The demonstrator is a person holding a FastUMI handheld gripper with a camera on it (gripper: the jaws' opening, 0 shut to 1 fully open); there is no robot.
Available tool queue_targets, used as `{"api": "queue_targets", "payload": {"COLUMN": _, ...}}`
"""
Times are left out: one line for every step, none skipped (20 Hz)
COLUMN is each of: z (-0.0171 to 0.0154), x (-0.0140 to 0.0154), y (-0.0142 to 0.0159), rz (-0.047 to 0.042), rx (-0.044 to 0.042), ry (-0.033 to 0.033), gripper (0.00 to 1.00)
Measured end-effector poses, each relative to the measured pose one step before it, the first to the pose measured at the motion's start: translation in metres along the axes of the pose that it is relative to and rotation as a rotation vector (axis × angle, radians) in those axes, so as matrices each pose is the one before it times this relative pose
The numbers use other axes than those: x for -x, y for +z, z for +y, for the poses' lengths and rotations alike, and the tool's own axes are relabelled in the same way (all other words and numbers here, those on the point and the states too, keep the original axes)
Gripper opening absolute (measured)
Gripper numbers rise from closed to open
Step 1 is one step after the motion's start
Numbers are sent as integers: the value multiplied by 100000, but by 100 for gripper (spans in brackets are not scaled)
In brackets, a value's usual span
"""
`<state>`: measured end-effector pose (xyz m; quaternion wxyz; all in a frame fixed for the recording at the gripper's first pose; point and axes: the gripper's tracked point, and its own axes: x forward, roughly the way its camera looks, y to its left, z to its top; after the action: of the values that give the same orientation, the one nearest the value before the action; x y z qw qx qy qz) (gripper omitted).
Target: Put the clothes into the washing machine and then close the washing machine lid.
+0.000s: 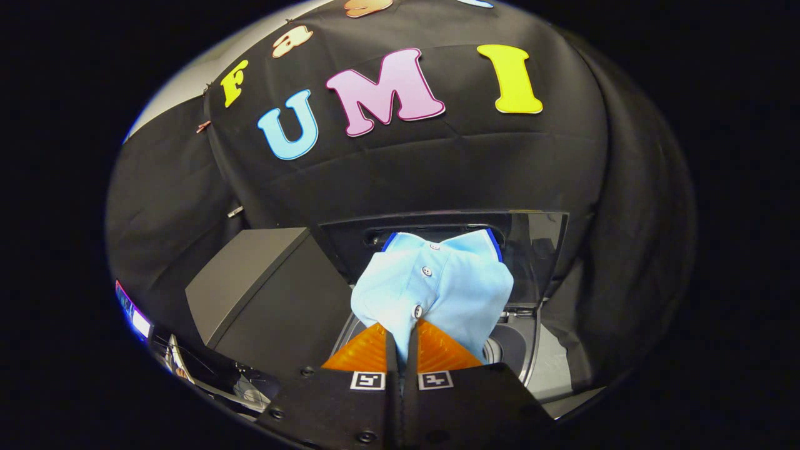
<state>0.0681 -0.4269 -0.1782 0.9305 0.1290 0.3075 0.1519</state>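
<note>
A light blue buttoned shirt with a dark blue collar edge hangs bunched between my fingers, and my gripper is shut on its placket near a button. The shirt hangs over the open top of the washing machine, whose dark drum opening shows just to the right of the cloth. The machine's glass lid stands raised behind the shirt. Most of the drum is hidden by the shirt and my fingers.
A grey box-like cabinet stands left of the machine. Black cloth walls close in behind and on both sides. A small lit screen and some clutter lie low at the far left.
</note>
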Motion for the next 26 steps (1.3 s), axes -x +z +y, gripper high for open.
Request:
{"api": "queue_targets", "payload": {"z": 207, "x": -82, "y": 136, "rz": -434, "rx": -96, "ry": 505, "gripper": 5}}
{"api": "queue_targets", "payload": {"z": 236, "x": -91, "y": 170, "rz": -337, "rx": 398, "ry": 384, "gripper": 5}}
{"api": "queue_targets", "payload": {"z": 289, "x": -290, "y": 88, "rz": -179, "rx": 830, "ry": 360, "gripper": 5}}
{"api": "queue_targets", "payload": {"z": 154, "x": -287, "y": -9, "rz": 217, "rx": 979, "ry": 266, "gripper": 5}}
{"api": "queue_targets", "payload": {"z": 78, "x": -397, "y": -104, "rz": 368, "rx": 831, "ry": 228, "gripper": 5}}
{"api": "queue_targets", "payload": {"z": 127, "x": -621, "y": -231, "rz": 893, "rx": 894, "ry": 138, "gripper": 5}}
{"api": "queue_targets", "payload": {"z": -65, "x": -532, "y": -344, "rz": 1127, "rx": 733, "ry": -293, "gripper": 5}}
{"api": "queue_targets", "payload": {"z": -144, "x": -477, "y": -369, "rz": 1141, "rx": 574, "ry": -399, "gripper": 5}}
{"api": "queue_targets", "payload": {"z": -92, "x": -615, "y": -540, "rz": 1519, "rx": 362, "ry": -464, "gripper": 5}}
{"api": "queue_targets", "payload": {"z": -321, "x": -491, "y": -649, "rz": 1289, "rx": 333, "ry": -692, "gripper": 5}}
{"api": "queue_targets", "payload": {"z": -318, "x": -486, "y": -576, "rz": 1407, "rx": 79, "ry": -775, "gripper": 5}}
{"api": "queue_targets", "payload": {"z": -440, "x": -418, "y": -784, "rz": 1627, "rx": -345, "ry": -1316, "gripper": 5}}
{"api": "queue_targets", "payload": {"z": -481, "x": -506, "y": -681, "rz": 1532, "rx": -884, "ry": -1925, "gripper": 5}}
{"api": "queue_targets", "payload": {"z": -292, "x": -584, "y": -868, "rz": 1647, "rx": -1179, "ry": -1844, "gripper": 5}}
{"api": "queue_targets", "payload": {"z": -459, "x": -475, "y": -877, "rz": 1903, "rx": -1352, "ry": -2056, "gripper": 5}}
{"api": "queue_targets", "payload": {"z": -175, "x": -489, "y": -1031, "rz": 1865, "rx": -1520, "ry": -1351, "gripper": 5}}
{"api": "queue_targets", "payload": {"z": -68, "x": -570, "y": -789, "rz": 1589, "rx": -931, "ry": -814, "gripper": 5}}
{"api": "queue_targets", "payload": {"z": -211, "x": -778, "y": -886, "rz": 1271, "rx": -85, "ry": -774, "gripper": 5}}
{"api": "queue_targets", "payload": {"z": -109, "x": -751, "y": -753, "rz": 989, "rx": 591, "ry": -912, "gripper": 5}}
{"api": "queue_targets", "payload": {"z": -123, "x": -724, "y": -672, "rz": 1687, "rx": 412, "ry": -828, "gripper": 5}}
{"api": "queue_targets", "payload": {"z": -135, "x": -702, "y": -694, "rz": 1509, "rx": -431, "ry": -1434, "gripper": 5}}
{"api": "queue_targets", "payload": {"z": -9, "x": -770, "y": -574, "rz": 1052, "rx": -719, "ry": -1168, "gripper": 5}}
{"api": "queue_targets", "payload": {"z": 62, "x": -663, "y": -484, "rz": 1173, "rx": -775, "ry": -657, "gripper": 5}}
{"api": "queue_targets", "payload": {"z": 136, "x": -683, "y": -276, "rz": 476, "rx": -335, "ry": -393, "gripper": 5}}
{"api": "queue_targets", "payload": {"z": 52, "x": -777, "y": -288, "rz": 357, "rx": 770, "ry": -465, "gripper": 5}}
{"api": "queue_targets", "payload": {"z": 30, "x": -679, "y": -446, "rz": 939, "rx": 1076, "ry": -1080, "gripper": 5}}
